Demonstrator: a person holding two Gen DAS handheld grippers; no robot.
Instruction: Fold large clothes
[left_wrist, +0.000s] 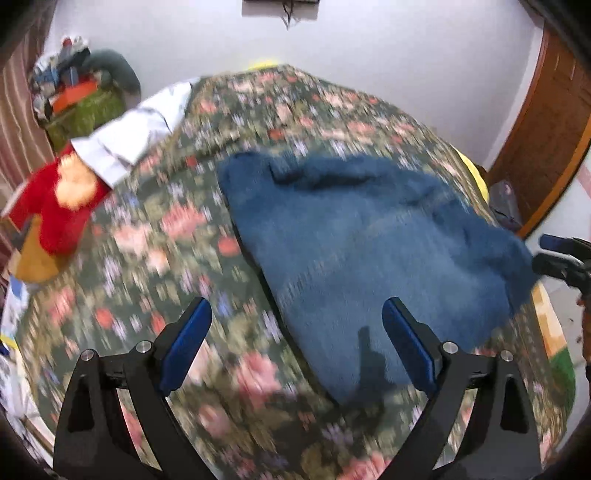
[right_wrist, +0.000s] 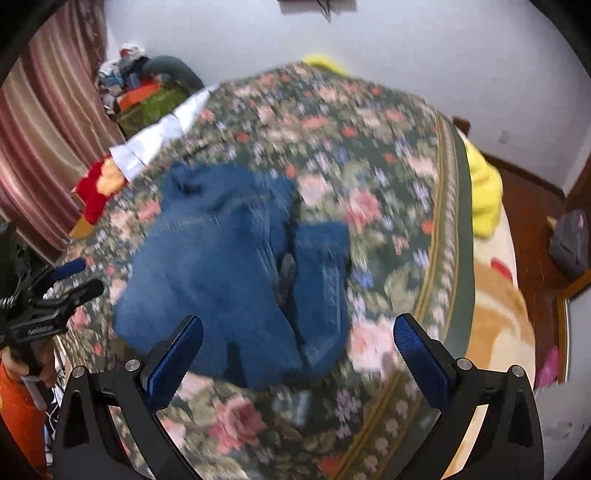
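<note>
A blue denim garment (left_wrist: 369, 243) lies spread on the floral bedspread (left_wrist: 166, 258); it also shows in the right wrist view (right_wrist: 221, 266), partly folded over itself. My left gripper (left_wrist: 297, 314) is open and empty, hovering above the garment's near left edge. My right gripper (right_wrist: 297, 332) is open and empty above the garment's near edge. The right gripper also shows at the left wrist view's right edge (left_wrist: 554, 258), and the left gripper at the right wrist view's left edge (right_wrist: 70, 280). Both views are motion-blurred.
A red and yellow plush toy (left_wrist: 62, 206) and a white cloth (left_wrist: 140, 129) lie at the bed's far left. A pile of clutter (left_wrist: 74, 92) stands in the corner. A yellow cloth (right_wrist: 484, 192) hangs at the bed's right side. A wooden door (left_wrist: 546, 129) stands right.
</note>
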